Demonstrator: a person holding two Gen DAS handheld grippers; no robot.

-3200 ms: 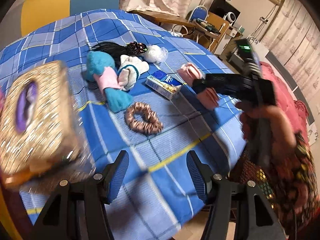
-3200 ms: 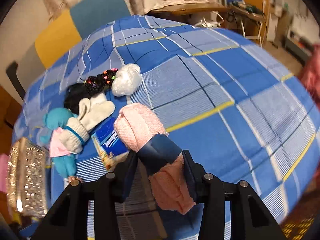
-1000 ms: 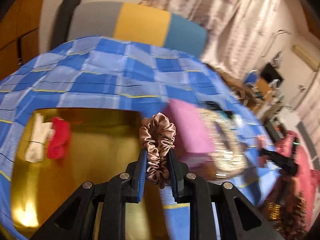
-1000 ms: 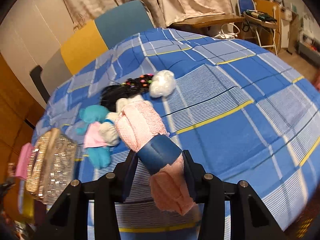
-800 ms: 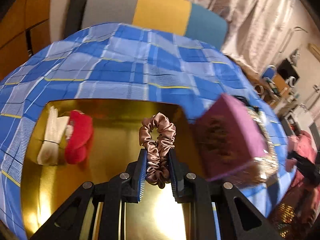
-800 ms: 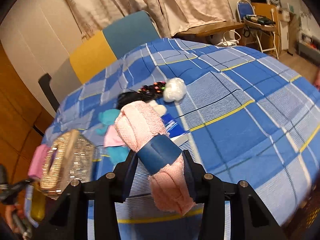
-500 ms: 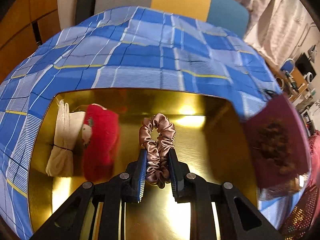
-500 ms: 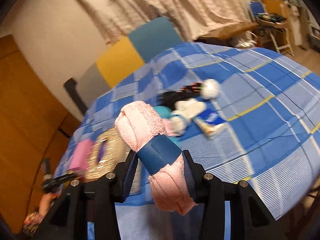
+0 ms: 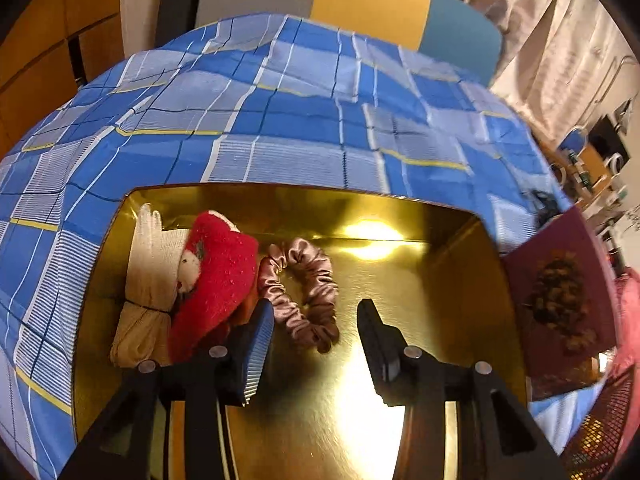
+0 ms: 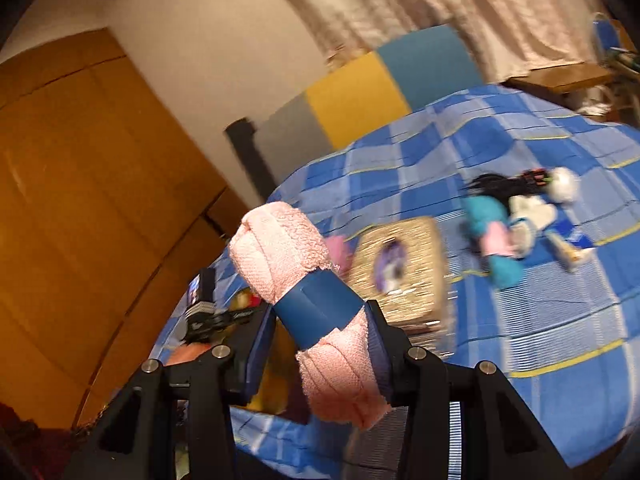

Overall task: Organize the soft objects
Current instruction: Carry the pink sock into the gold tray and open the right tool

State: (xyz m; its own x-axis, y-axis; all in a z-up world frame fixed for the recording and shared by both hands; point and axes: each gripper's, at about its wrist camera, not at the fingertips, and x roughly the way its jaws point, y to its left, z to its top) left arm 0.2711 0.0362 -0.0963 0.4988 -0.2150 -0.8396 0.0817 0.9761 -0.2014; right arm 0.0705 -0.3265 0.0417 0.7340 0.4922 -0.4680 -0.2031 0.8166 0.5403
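Observation:
In the left wrist view my left gripper (image 9: 316,320) is open above a gold tray (image 9: 448,280). A brown satin scrunchie (image 9: 304,284) lies in the tray between the fingers, free of them. A red soft toy (image 9: 216,280) and a cream bundled cloth (image 9: 148,264) lie in the tray to its left. In the right wrist view my right gripper (image 10: 320,344) is shut on a rolled pink towel with a blue band (image 10: 308,292), held in the air. Far right on the checked cloth lie a teal and pink soft toy (image 10: 492,232), white mittens (image 10: 532,212) and black hair items (image 10: 500,184).
A glittery gold box (image 10: 404,272) stands on the blue checked tablecloth (image 9: 280,112) right of the tray; a maroon flap (image 9: 560,280) shows at the tray's right edge. A grey, yellow and teal chair back (image 9: 360,4) stands behind the table. A wooden wall (image 10: 80,200) is at left.
My left gripper opened and let the scrunchie drop into the tray beside the red toy. My right gripper swung left with the pink towel toward the tray side.

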